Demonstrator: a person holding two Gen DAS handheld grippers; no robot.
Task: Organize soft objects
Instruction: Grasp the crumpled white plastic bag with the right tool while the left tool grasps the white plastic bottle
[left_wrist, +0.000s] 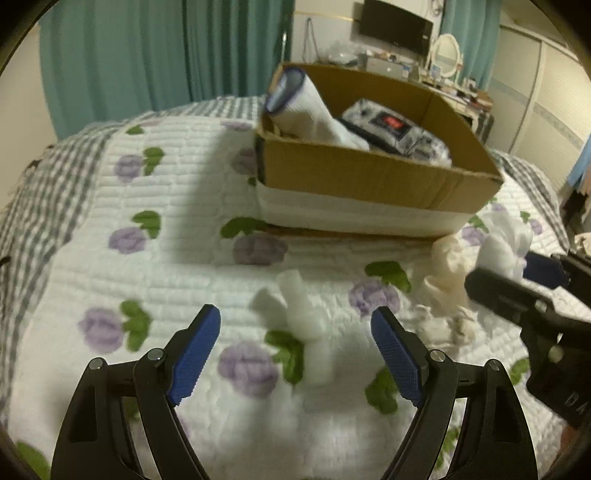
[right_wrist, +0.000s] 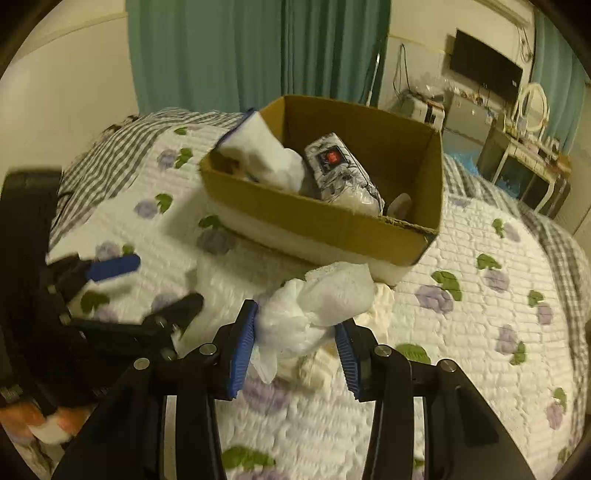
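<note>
The right gripper has its blue fingers pinching a crumpled white cloth bundle. The left gripper is spread, a white rolled sock lying on the bed between its fingers.

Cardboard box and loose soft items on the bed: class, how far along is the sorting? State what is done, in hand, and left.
Done: the cardboard box already holds a white sock with a blue cuff and a patterned bundle. In hand: the right gripper is closed on a white bundle. Left: a small white sock lies before the open left gripper, and a cream cloth beside it.
</note>
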